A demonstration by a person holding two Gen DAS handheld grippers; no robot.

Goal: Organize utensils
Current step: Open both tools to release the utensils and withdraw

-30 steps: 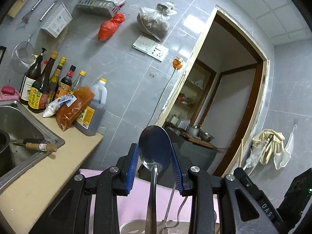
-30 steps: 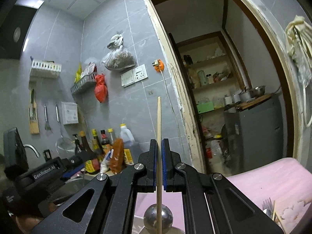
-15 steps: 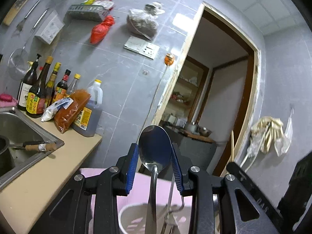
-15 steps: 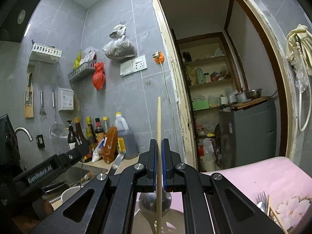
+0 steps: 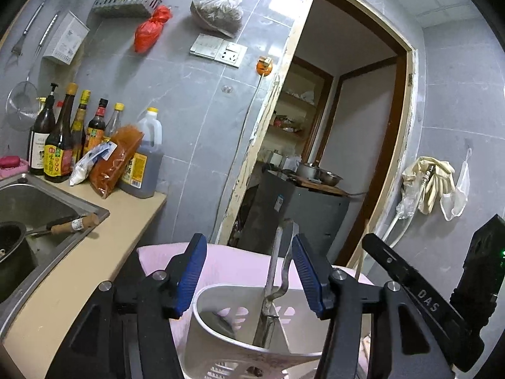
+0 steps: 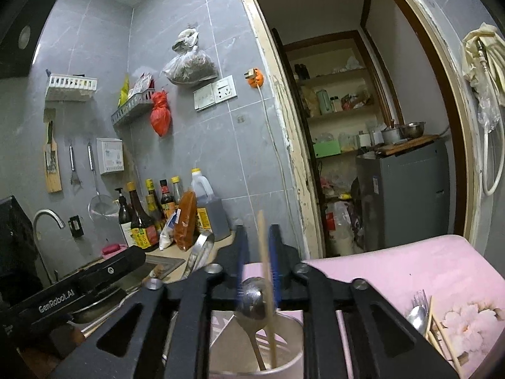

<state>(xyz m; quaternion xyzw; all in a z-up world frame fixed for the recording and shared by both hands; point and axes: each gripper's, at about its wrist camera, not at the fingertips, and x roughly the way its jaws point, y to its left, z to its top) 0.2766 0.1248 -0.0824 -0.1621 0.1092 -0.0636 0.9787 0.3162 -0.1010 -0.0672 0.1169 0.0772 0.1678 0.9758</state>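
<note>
My left gripper (image 5: pixel 249 271) is opening, its blue pads clear of the metal utensil handles (image 5: pixel 277 271) that stand between them in the white utensil holder (image 5: pixel 217 328). My right gripper (image 6: pixel 258 265) is opening too, still narrow, with the wooden chopstick (image 6: pixel 266 284) loose between its pads, leaning in a second cup (image 6: pixel 284 366) beside a steel spoon (image 6: pixel 252 300). Both holders sit on the pink mat (image 6: pixel 394 271); a fork and spoon (image 6: pixel 418 312) lie near its right edge.
</note>
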